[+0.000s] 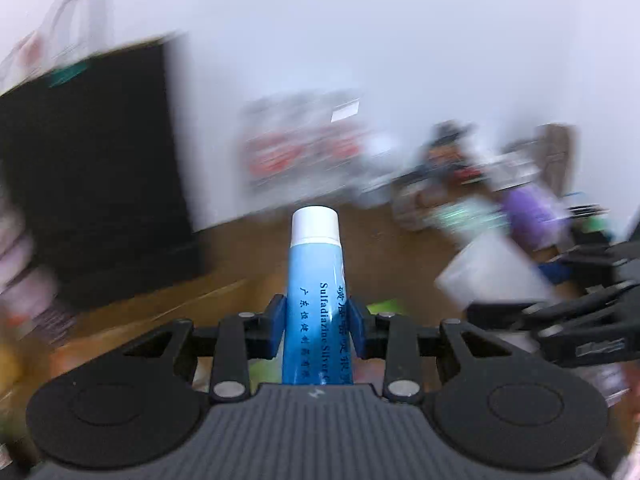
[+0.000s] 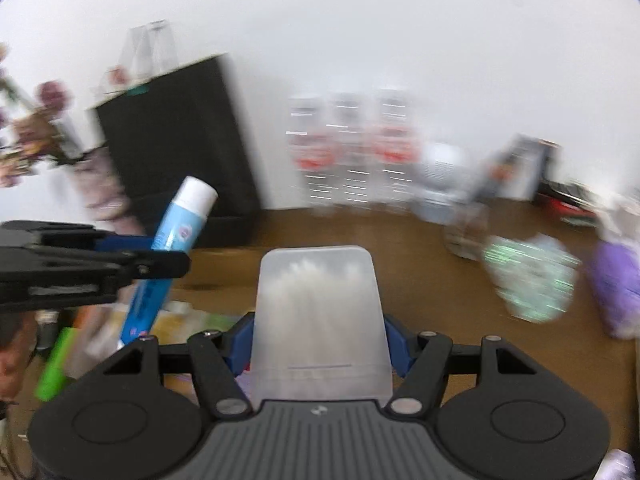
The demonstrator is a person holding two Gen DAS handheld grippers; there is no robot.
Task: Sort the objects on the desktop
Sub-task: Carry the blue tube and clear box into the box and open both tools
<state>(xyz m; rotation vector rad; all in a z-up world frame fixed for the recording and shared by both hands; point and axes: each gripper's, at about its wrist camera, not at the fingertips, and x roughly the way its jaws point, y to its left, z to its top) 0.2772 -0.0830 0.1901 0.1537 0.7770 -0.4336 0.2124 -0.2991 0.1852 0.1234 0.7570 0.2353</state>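
My left gripper (image 1: 316, 326) is shut on a blue ointment tube (image 1: 314, 288) with a white cap, which stands upright between the blue pads above the brown desk. In the right wrist view the same tube (image 2: 172, 236) leans at the left, held by the left gripper (image 2: 148, 258). My right gripper (image 2: 320, 344) is shut on a translucent plastic box (image 2: 320, 320) holding white cotton swabs. That box (image 1: 492, 276) also shows at the right of the left wrist view, with the right gripper's black frame below it.
A black box (image 2: 176, 140) stands at the back left by the white wall. Clear bottles with red labels (image 2: 352, 148) line the wall. A green-patterned packet (image 2: 528, 276) and a purple pack (image 2: 616, 284) lie at the right. Mixed small items (image 2: 60, 360) lie low at the left.
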